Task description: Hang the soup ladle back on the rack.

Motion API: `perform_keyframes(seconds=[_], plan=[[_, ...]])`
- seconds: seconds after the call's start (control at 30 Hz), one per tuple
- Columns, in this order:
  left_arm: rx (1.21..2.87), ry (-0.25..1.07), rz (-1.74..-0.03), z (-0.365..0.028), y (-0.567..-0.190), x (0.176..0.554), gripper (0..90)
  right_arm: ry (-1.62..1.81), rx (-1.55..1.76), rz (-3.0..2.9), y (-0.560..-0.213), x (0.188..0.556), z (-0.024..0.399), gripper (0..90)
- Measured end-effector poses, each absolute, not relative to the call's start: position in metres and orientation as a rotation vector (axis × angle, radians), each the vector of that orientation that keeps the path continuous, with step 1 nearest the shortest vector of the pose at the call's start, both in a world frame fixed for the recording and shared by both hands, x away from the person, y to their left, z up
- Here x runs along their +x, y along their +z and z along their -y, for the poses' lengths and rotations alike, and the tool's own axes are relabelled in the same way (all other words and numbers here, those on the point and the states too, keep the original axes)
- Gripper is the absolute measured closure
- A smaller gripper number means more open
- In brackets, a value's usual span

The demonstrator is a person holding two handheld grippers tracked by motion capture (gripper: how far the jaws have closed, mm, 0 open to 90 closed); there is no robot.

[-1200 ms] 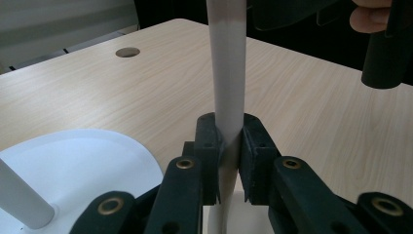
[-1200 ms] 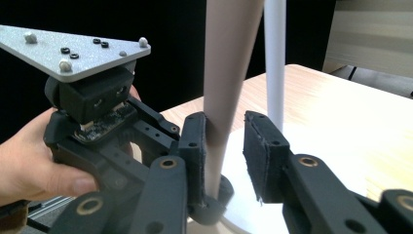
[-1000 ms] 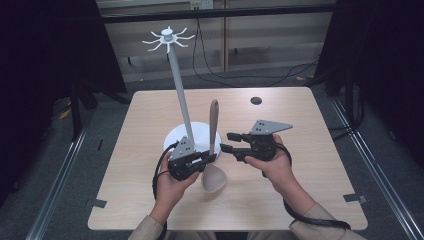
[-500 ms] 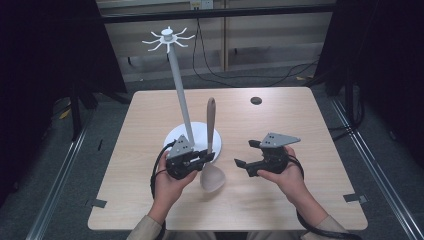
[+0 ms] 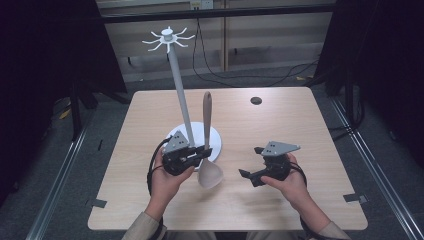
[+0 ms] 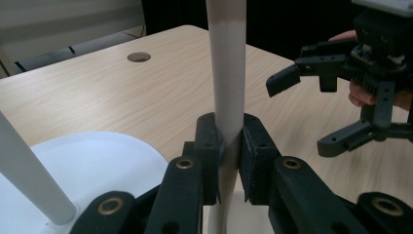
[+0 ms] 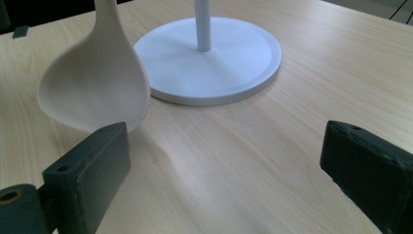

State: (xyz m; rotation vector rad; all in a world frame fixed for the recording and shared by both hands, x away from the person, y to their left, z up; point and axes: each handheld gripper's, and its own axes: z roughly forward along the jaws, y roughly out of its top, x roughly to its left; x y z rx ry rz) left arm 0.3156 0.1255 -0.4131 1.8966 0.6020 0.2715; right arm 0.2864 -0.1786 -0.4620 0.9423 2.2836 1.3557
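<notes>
Two tongs, left tongs (image 5: 197, 156) clamping upright spoon (image 5: 206, 125) handle, right tongs (image 5: 255, 167) just opened, empty, beside its bowl.

Matt beige spoon (image 5: 207, 150), wood-grain table (image 5: 300, 125)

Left claw (image 5: 200, 156): black body, grey three-cornered plate on top, black cable looping at the wrist. In the left gripper view its black linkage arms carry brass-coloured pivot bushings and blocky pads. Right claw (image 5: 250, 177): same black build, same grey plate, black cable. Beige sleeves on both forearms.
</notes>
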Motion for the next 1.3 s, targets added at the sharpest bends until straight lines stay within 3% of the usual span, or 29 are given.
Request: perform_keyframes(seconds=[1.3], plan=[[1.766,0.325,-0.620,-0.126,-0.341,0.348,79.9,1.323,0.983,-2.286,-0.467,0.284,0.184,6.0]])
